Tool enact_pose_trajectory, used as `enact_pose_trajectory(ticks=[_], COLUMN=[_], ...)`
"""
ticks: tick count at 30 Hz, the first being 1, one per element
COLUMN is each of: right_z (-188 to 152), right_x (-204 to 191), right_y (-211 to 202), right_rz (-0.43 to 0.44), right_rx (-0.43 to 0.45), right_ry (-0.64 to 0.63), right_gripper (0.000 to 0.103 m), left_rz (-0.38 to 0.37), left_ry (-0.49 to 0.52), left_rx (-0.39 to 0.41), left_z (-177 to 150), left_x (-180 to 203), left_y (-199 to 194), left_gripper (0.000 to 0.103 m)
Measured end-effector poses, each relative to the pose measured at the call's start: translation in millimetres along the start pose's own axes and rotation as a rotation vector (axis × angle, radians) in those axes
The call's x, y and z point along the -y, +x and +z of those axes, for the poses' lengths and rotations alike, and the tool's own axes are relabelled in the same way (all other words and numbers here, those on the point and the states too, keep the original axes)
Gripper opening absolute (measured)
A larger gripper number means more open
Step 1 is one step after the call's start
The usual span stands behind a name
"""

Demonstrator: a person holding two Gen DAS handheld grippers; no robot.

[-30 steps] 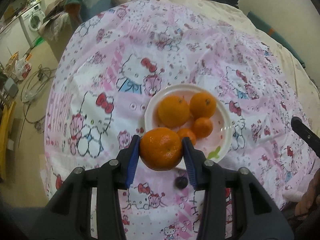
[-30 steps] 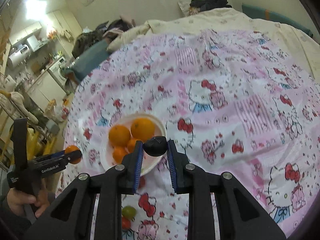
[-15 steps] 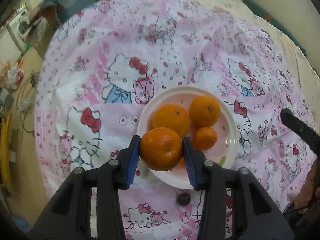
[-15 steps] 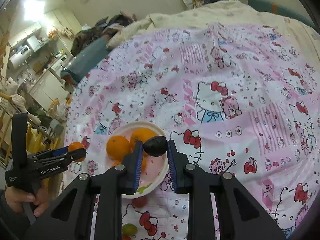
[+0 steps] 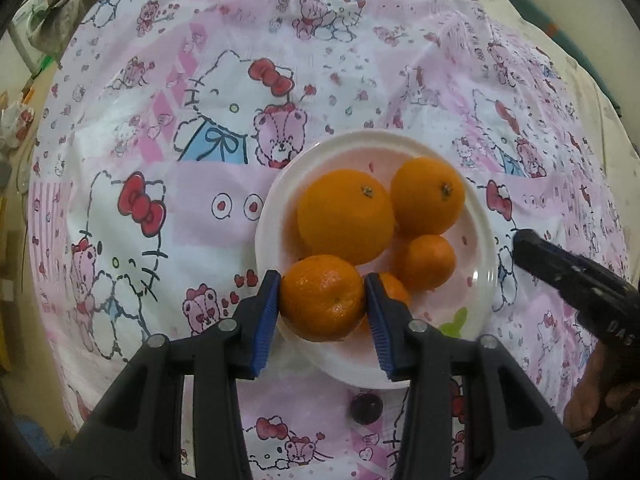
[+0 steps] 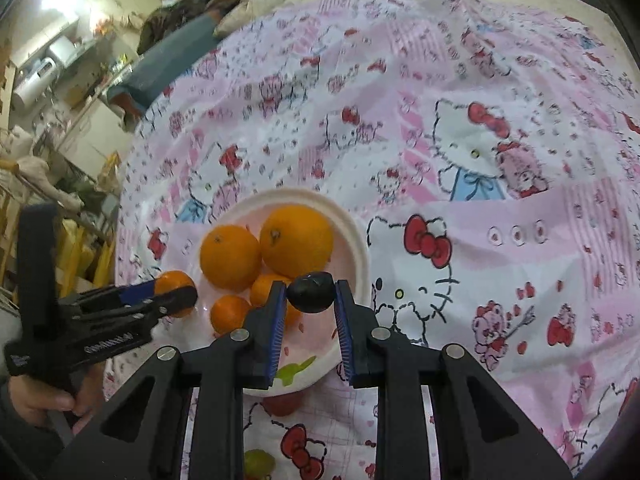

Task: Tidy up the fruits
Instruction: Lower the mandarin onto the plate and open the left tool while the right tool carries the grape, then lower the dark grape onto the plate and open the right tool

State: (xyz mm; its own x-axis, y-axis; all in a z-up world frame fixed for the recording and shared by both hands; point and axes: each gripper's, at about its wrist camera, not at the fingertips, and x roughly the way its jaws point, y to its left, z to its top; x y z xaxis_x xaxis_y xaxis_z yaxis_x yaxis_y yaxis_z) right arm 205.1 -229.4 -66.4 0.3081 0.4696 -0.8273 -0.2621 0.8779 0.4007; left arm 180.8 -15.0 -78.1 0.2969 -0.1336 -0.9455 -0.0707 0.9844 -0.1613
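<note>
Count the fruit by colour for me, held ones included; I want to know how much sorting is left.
Orange fruit: 5, four on the plate, one in the left gripper
Dark fruit: 1, in the right gripper
Red fruit: 1, on the cloth beside the plate; it looks darker in the left view
Green fruit: 1, on the cloth
Total: 8

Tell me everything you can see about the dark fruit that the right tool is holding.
The dark fruit is small, round to slightly oval, near black with a dull sheen, perhaps a plum or a large grape. The right tool clamps it between its blue ribbed pads, one on each side. It is held in front of the white plate, near the oranges, and nothing else visibly touches it.
</note>
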Motion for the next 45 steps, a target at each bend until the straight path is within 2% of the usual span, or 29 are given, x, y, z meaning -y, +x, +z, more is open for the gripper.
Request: enact_pose_trajectory(ticks=[6, 12, 18, 19, 20, 22, 23, 27, 30, 31, 32, 34, 36, 38, 40, 45], right_z=[-2.1, -1.9, -1.7, -1.4, -1.1, -0.3, 0.0, 1.9, 3.9, 4.1, 4.4, 5.4, 7.1, 8.2, 9.1, 7.3], right_x=[5.9, 10.4, 16.5, 16.6, 16.4, 15.5, 15.3, 14.0, 14.5, 15.0, 15.7, 15.9, 16.0, 16.1, 14.9, 12.8], right_y=[14.8, 17.1, 19.5, 18.7, 18.0, 15.9, 14.9, 12.0, 9.1, 7.6, 4.9, 2.2, -0.7, -5.4, -11.8, -23.1], right_rz=[-0.014, -0.015, -0.004, -0.001, 0.003, 0.007, 0.011, 0.022, 0.025, 0.024, 0.024, 0.023, 0.023, 0.026, 0.03, 0.033], right_rx=[-0.029, -0.032, -0.042, -0.041, -0.039, -0.031, -0.028, -0.026, -0.018, -0.011, 0.003, 0.007, 0.017, 0.033, 0.054, 0.075], right_ry=[0.028, 0.049, 0.078, 0.078, 0.078, 0.078, 0.079, 0.085, 0.09, 0.094, 0.101, 0.104, 0.109, 0.115, 0.114, 0.116], right_gripper=[0.026, 0.027, 0.028, 0.028, 0.028, 0.028, 0.028, 0.029, 0.044, 0.056, 0.061, 0.063, 0.069, 0.084, 0.088, 0.089], left_rz=[0.003, 0.027, 0.03, 0.026, 0.021, 0.025, 0.023, 0.026, 0.031, 0.031, 0.03, 0.031, 0.034, 0.036, 0.033, 0.034], left_ry=[-0.023, 0.019, 0.033, 0.031, 0.024, 0.014, 0.017, 0.03, 0.041, 0.044, 0.047, 0.051, 0.056, 0.055, 0.052, 0.042], left_rx=[-0.019, 0.006, -0.014, -0.019, -0.017, 0.016, 0.032, 0.052, 0.069, 0.074, 0.078, 0.085, 0.098, 0.111, 0.125, 0.161], left_z=[-0.5, 2.4, 0.8, 0.5, 0.6, 0.6, 0.7, 2.3, 2.1, 2.0, 2.0, 1.6, 0.8, 0.0, -0.6, -4.1], left_x=[-1.1, 6.6, 10.2, 10.2, 9.4, 8.6, 9.0, 10.6, 11.9, 12.2, 12.5, 12.9, 13.4, 12.8, 11.7, 6.4], left_y=[5.6, 4.6, 7.7, 8.8, 8.6, 3.1, 0.4, -5.0, -8.9, -10.1, -11.3, -12.8, -15.4, -18.9, -22.6, -33.0], left_gripper=[0.038, 0.039, 0.04, 0.044, 0.059, 0.075, 0.08, 0.083, 0.083, 0.083, 0.083, 0.083, 0.083, 0.083, 0.083, 0.083])
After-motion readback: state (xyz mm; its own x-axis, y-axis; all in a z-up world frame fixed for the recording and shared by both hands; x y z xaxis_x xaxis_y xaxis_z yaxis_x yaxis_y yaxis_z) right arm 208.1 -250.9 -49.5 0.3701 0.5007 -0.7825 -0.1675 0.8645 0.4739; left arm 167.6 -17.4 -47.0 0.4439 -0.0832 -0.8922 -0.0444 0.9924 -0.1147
